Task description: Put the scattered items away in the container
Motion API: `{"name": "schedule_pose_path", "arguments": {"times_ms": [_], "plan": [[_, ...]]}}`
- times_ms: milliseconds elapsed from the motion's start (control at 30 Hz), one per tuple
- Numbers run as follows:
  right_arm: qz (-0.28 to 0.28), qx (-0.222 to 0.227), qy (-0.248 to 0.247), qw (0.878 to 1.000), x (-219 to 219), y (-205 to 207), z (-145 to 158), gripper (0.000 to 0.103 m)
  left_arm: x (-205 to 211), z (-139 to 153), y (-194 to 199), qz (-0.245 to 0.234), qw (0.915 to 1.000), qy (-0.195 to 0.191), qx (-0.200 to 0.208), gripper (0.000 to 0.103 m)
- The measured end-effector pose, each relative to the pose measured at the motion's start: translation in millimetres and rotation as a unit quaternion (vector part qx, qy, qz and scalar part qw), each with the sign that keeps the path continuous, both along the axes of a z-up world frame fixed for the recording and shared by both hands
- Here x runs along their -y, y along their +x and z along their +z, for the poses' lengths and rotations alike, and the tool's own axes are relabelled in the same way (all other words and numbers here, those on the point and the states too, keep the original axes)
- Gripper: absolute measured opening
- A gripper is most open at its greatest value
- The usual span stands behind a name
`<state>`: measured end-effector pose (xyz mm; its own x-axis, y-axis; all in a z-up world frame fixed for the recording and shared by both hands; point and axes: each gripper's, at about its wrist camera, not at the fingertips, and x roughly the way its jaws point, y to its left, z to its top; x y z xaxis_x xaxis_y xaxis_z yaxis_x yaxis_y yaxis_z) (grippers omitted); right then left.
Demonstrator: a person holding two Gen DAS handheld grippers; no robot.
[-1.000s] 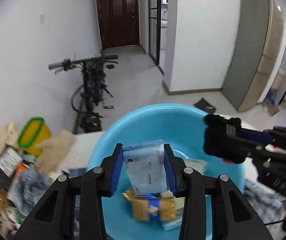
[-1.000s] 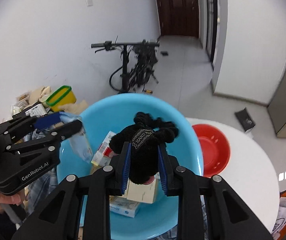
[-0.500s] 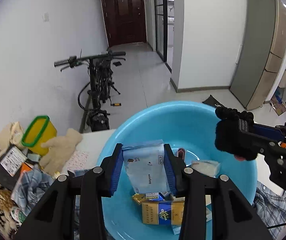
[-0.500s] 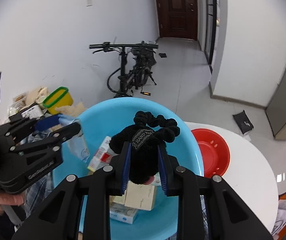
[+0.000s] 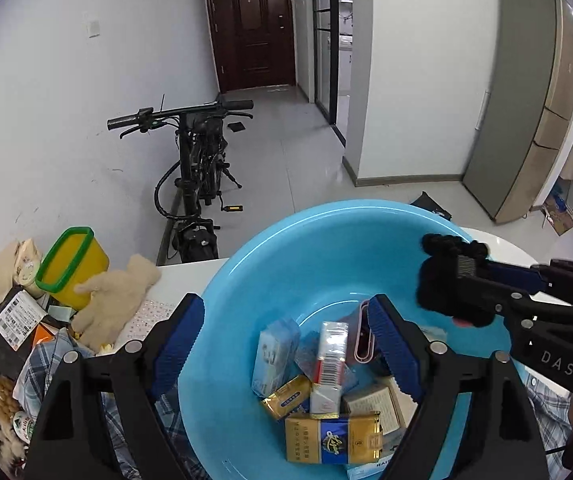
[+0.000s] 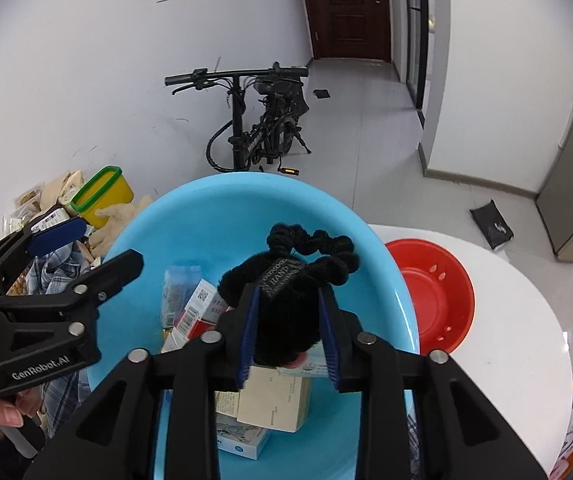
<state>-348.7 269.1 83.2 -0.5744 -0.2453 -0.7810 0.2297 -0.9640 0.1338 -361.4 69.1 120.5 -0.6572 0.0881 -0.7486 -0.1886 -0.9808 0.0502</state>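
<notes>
A big blue basin (image 5: 326, 216) (image 6: 246, 180) sits on the white table with several small packs and boxes in it. Among them lies a pale blue tissue pack (image 5: 274, 354), loose on the bottom. My left gripper (image 5: 286, 320) (image 6: 110, 242) hangs over the basin, its jaws opening wide with nothing between them. My right gripper (image 6: 288, 308) (image 5: 464, 282) hovers over the basin's right half. Its jaws are starting to open, but the blue pads still touch a black fluffy hair tie (image 6: 286, 292) (image 5: 446, 276) and hold it up.
A red bowl (image 6: 430, 296) stands right of the basin on the white table (image 6: 518, 320). To the left are a yellow tub with a green rim (image 5: 70, 268), a beige plush glove (image 5: 114, 300), plaid cloth (image 5: 46, 360) and packets. A bicycle (image 5: 194, 160) leans at the wall.
The left jaws have sprung apart and the pale blue tissue pack has dropped into the basin. Both grippers have sunk a little toward the basin; the right still carries the hair tie.
</notes>
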Motion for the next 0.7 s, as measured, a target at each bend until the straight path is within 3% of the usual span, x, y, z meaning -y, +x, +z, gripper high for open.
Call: {"name": "schedule_pose_path", "arguments": {"times_ms": [67,100,533,633,700], "plan": [[-0.006,-0.009,0.014,1.000,3,2,2,0.055,0,2,3,0.004,1.0000,-0.001,-0.008,0.086],[-0.009,-0.014,0.017,1.000,3,3,3,0.075,1,3,3,0.006,0.9999,-0.001,-0.012,0.086],[-0.016,-0.030,0.013,0.999,-1,17,16,0.077,4,11,16,0.018,0.9997,0.001,-0.015,0.086],[-0.017,-0.041,0.010,0.999,-3,24,21,0.077,7,20,25,0.044,0.9980,0.003,-0.045,0.086],[-0.009,-0.077,0.001,0.997,-4,39,32,0.077,13,31,35,0.053,0.9955,0.031,-0.072,0.086]]}}
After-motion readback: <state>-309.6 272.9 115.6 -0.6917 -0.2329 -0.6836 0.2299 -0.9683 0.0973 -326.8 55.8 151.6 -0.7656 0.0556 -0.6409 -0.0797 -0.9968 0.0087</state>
